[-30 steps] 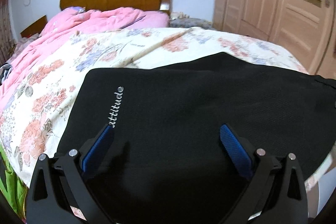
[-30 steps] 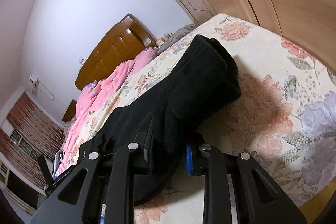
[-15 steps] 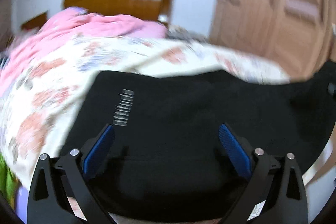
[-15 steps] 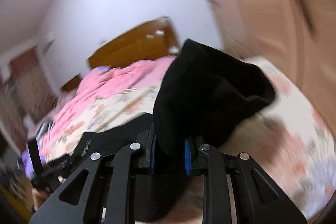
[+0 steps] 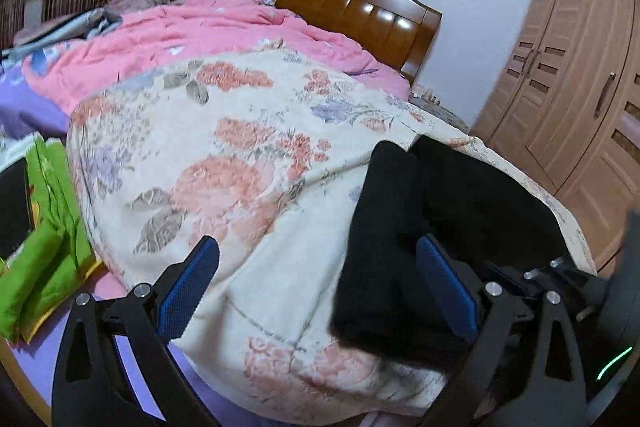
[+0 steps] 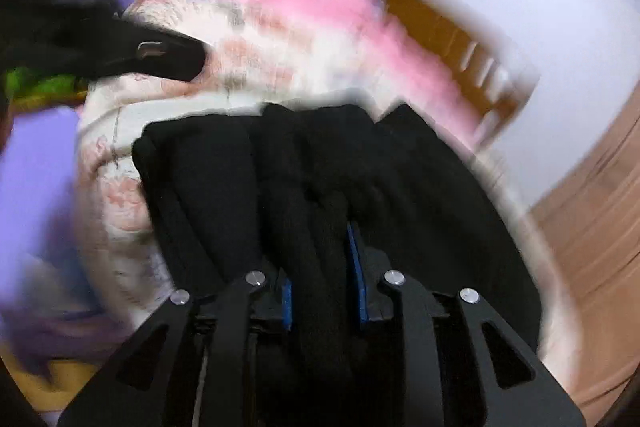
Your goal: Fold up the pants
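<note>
1. The black knitted pants (image 5: 404, 239) lie on the bed's cream quilt with pink and lilac flowers (image 5: 240, 163), near its foot-end corner, already doubled into a narrow stack of several layers.
2. The right hand-held gripper (image 6: 322, 267) pinches a thick bunch of the black fabric between its blue pads; its jaws have just been opening a little, yet the cloth fills the gap and both pads touch it.
3. The left hand-held gripper (image 5: 316, 291) hangs spread wide and empty, one blue pad over the quilt, the other over the pants' edge.
4. Judged from this, the fold across is nearly laid; what seems left is letting go and perhaps flattening or squaring the bundle.
5. The right view is heavily blurred, so whether the edges line up cannot be told.
</note>
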Demonstrator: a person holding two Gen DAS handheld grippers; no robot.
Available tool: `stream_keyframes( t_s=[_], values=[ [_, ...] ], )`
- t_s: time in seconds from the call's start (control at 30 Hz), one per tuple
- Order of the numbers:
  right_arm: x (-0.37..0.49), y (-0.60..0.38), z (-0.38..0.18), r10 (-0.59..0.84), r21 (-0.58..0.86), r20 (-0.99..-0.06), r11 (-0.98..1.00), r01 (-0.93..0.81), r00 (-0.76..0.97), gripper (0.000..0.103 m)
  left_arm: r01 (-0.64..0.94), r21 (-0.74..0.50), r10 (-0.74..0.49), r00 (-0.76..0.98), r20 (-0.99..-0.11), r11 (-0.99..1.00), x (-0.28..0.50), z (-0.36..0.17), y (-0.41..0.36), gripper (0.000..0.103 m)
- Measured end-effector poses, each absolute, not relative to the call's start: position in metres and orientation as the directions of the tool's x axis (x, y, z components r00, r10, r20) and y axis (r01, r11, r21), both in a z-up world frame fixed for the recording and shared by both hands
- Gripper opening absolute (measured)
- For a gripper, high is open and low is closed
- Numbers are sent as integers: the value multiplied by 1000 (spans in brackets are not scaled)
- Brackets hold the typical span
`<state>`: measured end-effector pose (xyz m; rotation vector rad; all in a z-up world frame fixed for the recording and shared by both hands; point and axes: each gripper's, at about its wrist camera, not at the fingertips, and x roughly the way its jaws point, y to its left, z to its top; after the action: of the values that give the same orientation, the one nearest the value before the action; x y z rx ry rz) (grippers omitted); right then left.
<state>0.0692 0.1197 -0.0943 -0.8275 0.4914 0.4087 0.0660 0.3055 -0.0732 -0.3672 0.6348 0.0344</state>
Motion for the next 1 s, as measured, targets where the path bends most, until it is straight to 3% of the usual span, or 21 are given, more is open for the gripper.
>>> stream_keyframes(
  t_s=[0.1, 0.13, 0.17, 0.23, 0.3, 0.47, 0.53, 0.67, 0.7, 0.8, 0.87, 0.93, 0.97, 1.0],
  values=[
    [62, 104, -81, 222, -541, -593, 602, -587, 774, 31, -124, -346, -105, 814, -572, 930, 62, -76, 309, 99],
    [58, 91, -68, 308, -445, -620, 621, -646, 722, 45, -121, -359, -113, 816, -566, 925, 63, -76, 309, 99],
    [53, 78, -58, 379, -361, -628, 632, -686, 680, 64, -115, -374, -126, 818, -561, 920, 64, -76, 309, 99],
    [38, 47, -38, 514, -204, -603, 641, -740, 611, 82, -82, -405, -171, 817, -551, 911, 66, -74, 306, 99],
    [31, 11, -23, 540, -153, -549, 685, -712, 638, 82, -46, -421, -212, 811, -545, 906, 68, -71, 299, 99],
    [42, -55, -4, 491, -22, -498, 817, -576, 715, 83, 110, -585, -465, 730, -502, 804, 100, -68, 281, 99],
    [48, -80, -2, 482, 51, -486, 848, -527, 729, 83, 105, -610, -498, 693, -522, 786, 116, -71, 271, 99],
    [60, -106, -14, 478, 143, -490, 869, -473, 729, 83, 92, -608, -502, 667, -550, 788, 134, -70, 254, 97],
    [62, -109, -19, 474, 155, -495, 873, -462, 728, 83, 91, -609, -507, 656, -559, 788, 139, -69, 248, 91],
    [68, -121, -35, 473, 221, -511, 879, -422, 718, 83, 65, -519, -437, 633, -639, 852, 149, -66, 229, 89],
    [69, -131, -41, 482, 259, -514, 876, -407, 710, 84, 53, -527, -449, 599, -663, 848, 159, -73, 225, 89],
    [69, -135, -44, 484, 273, -514, 875, -399, 708, 84, 41, -537, -457, 583, -672, 843, 166, -80, 224, 83],
    [70, -136, -45, 483, 275, -514, 876, -397, 709, 84, 37, -533, -450, 587, -673, 846, 168, -81, 224, 71],
    [70, -138, -47, 482, 277, -514, 876, -395, 710, 84, 29, -530, -443, 589, -676, 848, 169, -81, 223, 66]
  ],
)
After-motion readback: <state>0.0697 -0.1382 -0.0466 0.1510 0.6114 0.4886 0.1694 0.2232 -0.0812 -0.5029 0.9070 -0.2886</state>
